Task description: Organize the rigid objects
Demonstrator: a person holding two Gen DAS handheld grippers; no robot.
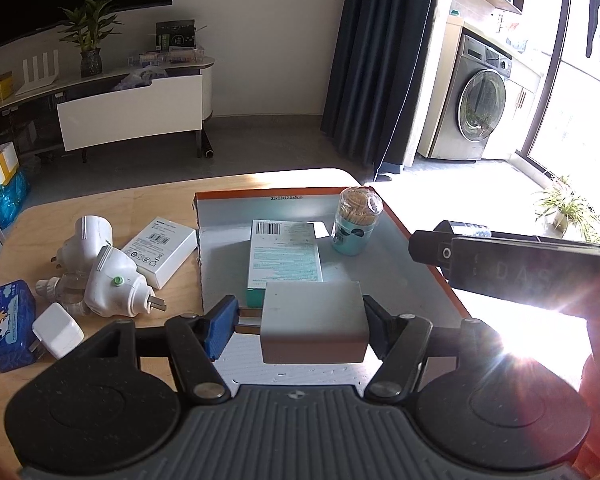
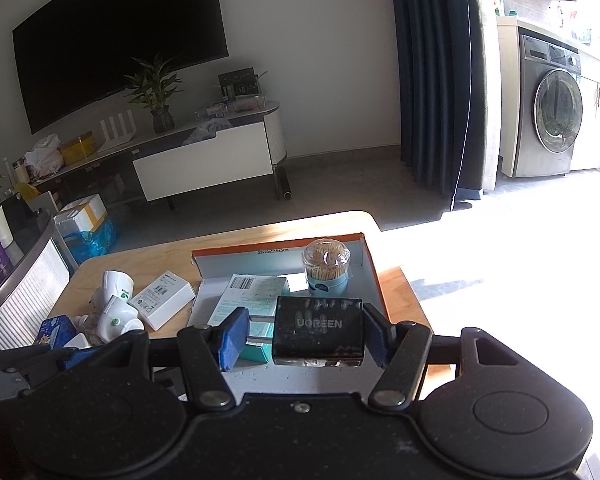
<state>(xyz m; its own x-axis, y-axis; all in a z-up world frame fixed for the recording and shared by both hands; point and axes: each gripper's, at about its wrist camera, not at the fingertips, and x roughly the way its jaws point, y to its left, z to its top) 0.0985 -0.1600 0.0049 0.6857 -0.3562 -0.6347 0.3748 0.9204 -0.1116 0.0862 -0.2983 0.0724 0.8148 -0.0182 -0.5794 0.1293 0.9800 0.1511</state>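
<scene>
My left gripper (image 1: 300, 324) is shut on a white charger block (image 1: 314, 322), held by its prongs and body above the near end of an orange-edged cardboard tray (image 1: 420, 248). My right gripper (image 2: 302, 336) is shut on a black UGREEN charger (image 2: 318, 330), held over the same tray (image 2: 374, 276). In the tray lie a teal-and-white box (image 1: 284, 256) and a toothpick jar (image 1: 356, 220). The right gripper's black body shows at the right of the left wrist view (image 1: 512, 268).
Left of the tray on the wooden table (image 1: 100, 200) lie a white box (image 1: 160, 250), two white plug-in devices (image 1: 112, 280), a small white charger (image 1: 58, 330) and a blue tissue pack (image 1: 8, 324). Strong sun glare covers the right side.
</scene>
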